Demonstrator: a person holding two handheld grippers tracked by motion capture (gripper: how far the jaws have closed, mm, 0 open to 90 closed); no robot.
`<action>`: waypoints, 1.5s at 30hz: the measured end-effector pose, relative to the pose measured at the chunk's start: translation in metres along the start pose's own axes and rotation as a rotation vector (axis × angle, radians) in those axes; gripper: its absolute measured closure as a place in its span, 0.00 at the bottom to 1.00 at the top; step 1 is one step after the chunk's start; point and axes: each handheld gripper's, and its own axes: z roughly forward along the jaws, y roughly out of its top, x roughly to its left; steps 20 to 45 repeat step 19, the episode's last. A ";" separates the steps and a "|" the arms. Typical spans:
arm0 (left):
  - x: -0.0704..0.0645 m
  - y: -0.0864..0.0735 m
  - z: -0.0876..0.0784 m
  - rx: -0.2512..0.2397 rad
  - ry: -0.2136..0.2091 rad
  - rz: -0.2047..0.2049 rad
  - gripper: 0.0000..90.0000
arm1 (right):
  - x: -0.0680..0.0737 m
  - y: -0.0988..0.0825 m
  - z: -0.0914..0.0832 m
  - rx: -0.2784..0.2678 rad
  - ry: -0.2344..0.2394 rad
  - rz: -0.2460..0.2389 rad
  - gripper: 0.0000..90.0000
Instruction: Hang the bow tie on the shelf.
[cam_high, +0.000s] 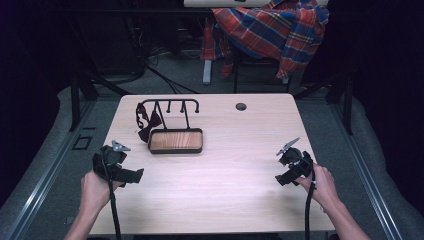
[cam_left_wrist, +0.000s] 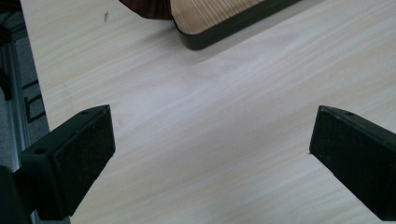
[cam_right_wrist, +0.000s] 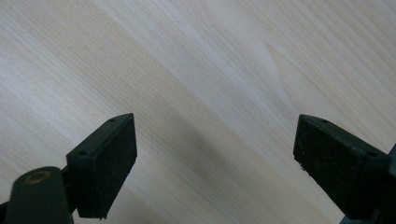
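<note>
A black wire stand (cam_high: 169, 107) with hooks rises from a shallow wooden tray (cam_high: 175, 140) on the left half of the table. A dark red bow tie (cam_high: 148, 125) hangs at the stand's left end, its lower part beside the tray. My left gripper (cam_high: 122, 170) is near the table's left edge, in front of the tray, open. In the left gripper view its jaws stand wide apart (cam_left_wrist: 212, 128) over bare wood, with the tray corner (cam_left_wrist: 219, 21) and the bow tie (cam_left_wrist: 147, 7) ahead. My right gripper (cam_high: 292, 169) is at the right side, open (cam_right_wrist: 215, 133) over bare table.
The light wooden table (cam_high: 225, 190) has a round cable hole (cam_high: 241, 106) near its far edge. Behind the table a plaid shirt (cam_high: 272, 30) is draped over a chair. Cables lie on the floor at the back left.
</note>
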 end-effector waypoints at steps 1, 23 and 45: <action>-0.001 -0.003 0.001 0.002 0.001 -0.004 0.00 | 0.000 0.000 0.000 0.001 0.001 0.000 0.15; 0.005 -0.026 0.016 0.058 -0.014 -0.022 0.00 | 0.001 -0.001 0.002 -0.001 0.008 -0.011 0.15; 0.005 -0.026 0.016 0.058 -0.014 -0.022 0.00 | 0.001 -0.001 0.002 -0.001 0.008 -0.011 0.15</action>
